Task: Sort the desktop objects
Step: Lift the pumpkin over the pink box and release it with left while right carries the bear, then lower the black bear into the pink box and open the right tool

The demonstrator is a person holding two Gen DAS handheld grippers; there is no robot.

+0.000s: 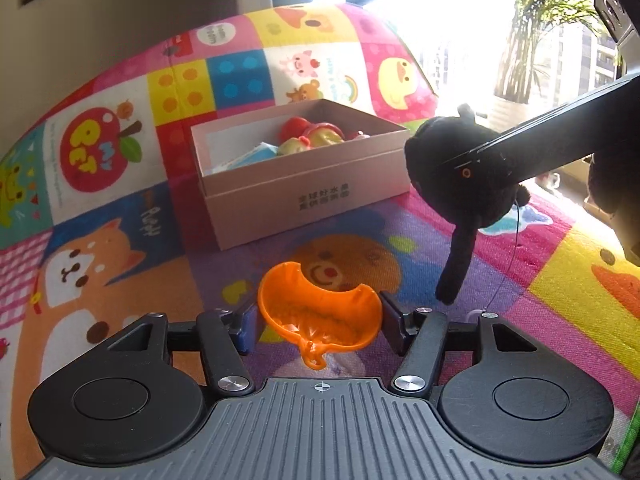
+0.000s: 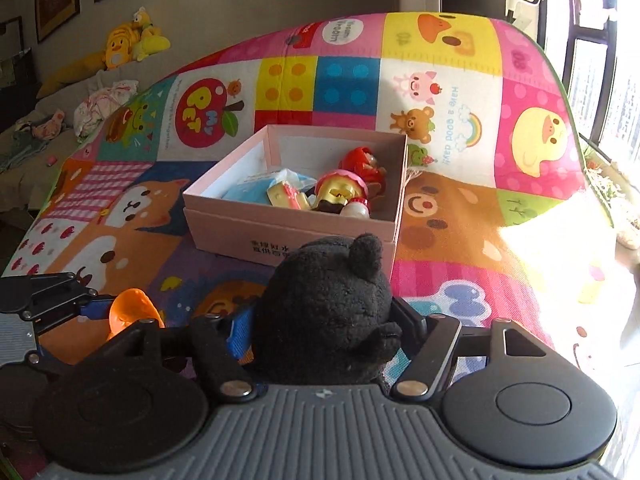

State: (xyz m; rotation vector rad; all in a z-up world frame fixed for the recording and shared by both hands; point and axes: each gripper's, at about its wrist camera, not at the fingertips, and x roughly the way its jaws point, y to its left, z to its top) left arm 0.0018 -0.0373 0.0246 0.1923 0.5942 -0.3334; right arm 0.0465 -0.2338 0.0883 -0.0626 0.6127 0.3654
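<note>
Now orange scoop [image 1: 318, 314] clamped in left tool [image 1: 318, 320]; black plush [image 2: 326, 312] in right tool [image 2: 324, 332].

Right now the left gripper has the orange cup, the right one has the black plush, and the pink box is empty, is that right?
Not quite: the pink box is not empty. The right wrist view shows several toys already in it. The rest stands: the left gripper has the orange cup between its jaws, and the right gripper has the black plush.
</note>
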